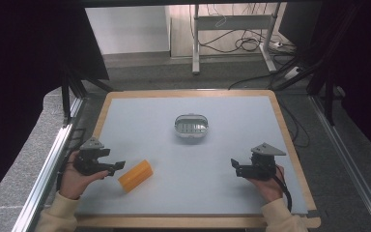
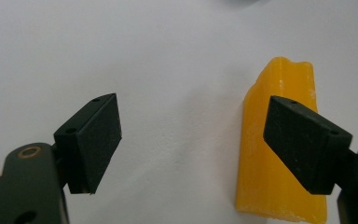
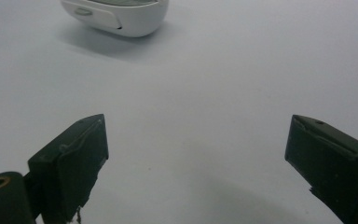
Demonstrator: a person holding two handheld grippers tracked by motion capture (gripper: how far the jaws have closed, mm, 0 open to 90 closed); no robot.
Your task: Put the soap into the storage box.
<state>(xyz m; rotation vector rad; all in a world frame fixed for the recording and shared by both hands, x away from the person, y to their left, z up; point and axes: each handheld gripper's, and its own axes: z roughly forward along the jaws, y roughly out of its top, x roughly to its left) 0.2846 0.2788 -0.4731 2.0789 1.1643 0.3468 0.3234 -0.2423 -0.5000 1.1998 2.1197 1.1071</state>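
Observation:
A yellow-orange bar (image 1: 135, 175) lies on the pale mat near the front left. My left gripper (image 1: 112, 159) is just to its left, held by a hand, jaws pointing right. In the left gripper view the gripper (image 2: 193, 109) stands open; the bar (image 2: 256, 163) lies partly under the right jaw, with only bare mat between the pads. A white oval dish (image 1: 191, 126) with a slotted inside sits mid-table. My right gripper (image 1: 235, 166) is at the front right, pointing left, and it (image 3: 198, 126) is open with nothing in it. The dish (image 3: 116, 14) lies well ahead of it.
The mat (image 1: 232, 121) lies on a board with a wooden rim (image 1: 290, 145). Metal rails (image 1: 48, 164) run along both sides of the table. Beyond the far edge are a desk frame (image 1: 195, 43) and loose cables (image 1: 244, 43) on the floor.

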